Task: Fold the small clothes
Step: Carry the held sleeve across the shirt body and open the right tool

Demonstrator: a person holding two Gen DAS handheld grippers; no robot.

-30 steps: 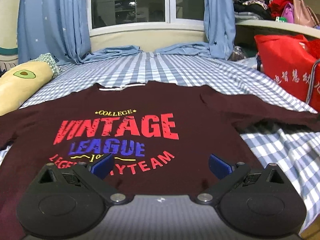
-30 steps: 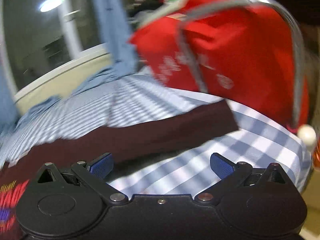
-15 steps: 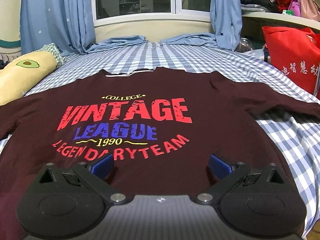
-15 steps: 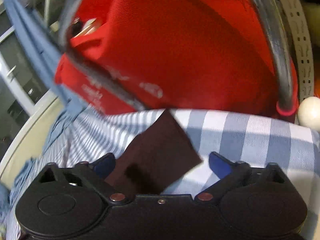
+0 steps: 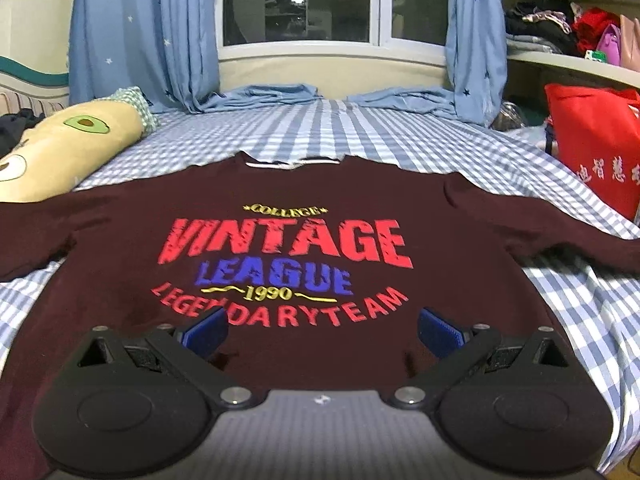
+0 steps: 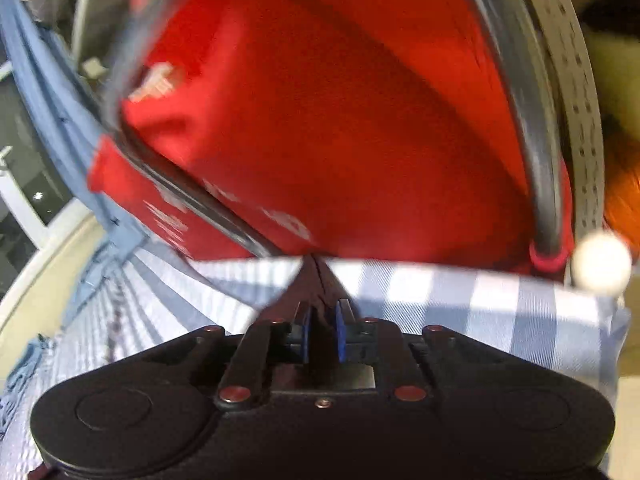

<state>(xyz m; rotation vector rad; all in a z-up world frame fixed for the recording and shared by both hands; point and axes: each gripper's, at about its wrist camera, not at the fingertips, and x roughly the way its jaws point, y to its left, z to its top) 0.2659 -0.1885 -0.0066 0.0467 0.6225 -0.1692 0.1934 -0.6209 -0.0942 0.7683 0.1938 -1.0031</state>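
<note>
the shirt (image 5: 280,248) lay flat and face up in the middle of the bed (image 5: 328,128), with its neck toward the window edge and its bottom hem at the near edge. both sleeves were spread out to the sides. no part of the shirt was folded over yet, so the folding looked like it was only starting.

the left gripper (image 5: 322,326) hung over the bottom part of the shirt. its jaws were wide open and had nothing between them.

the right gripper (image 6: 321,330) was out at the right edge of the bed, just beside the red bag (image 6: 340,120). its jaws had just been closing, and they were nearly shut on the end of the right sleeve (image 6: 314,280). the dark cloth stuck out from between the blue pads (image 6: 306,332).

my guess is the first step was just done: one sleeve was grabbed. still left were bringing that sleeve in over the body, doing the same with the other sleeve, and then folding the shirt up from the hem.
</note>
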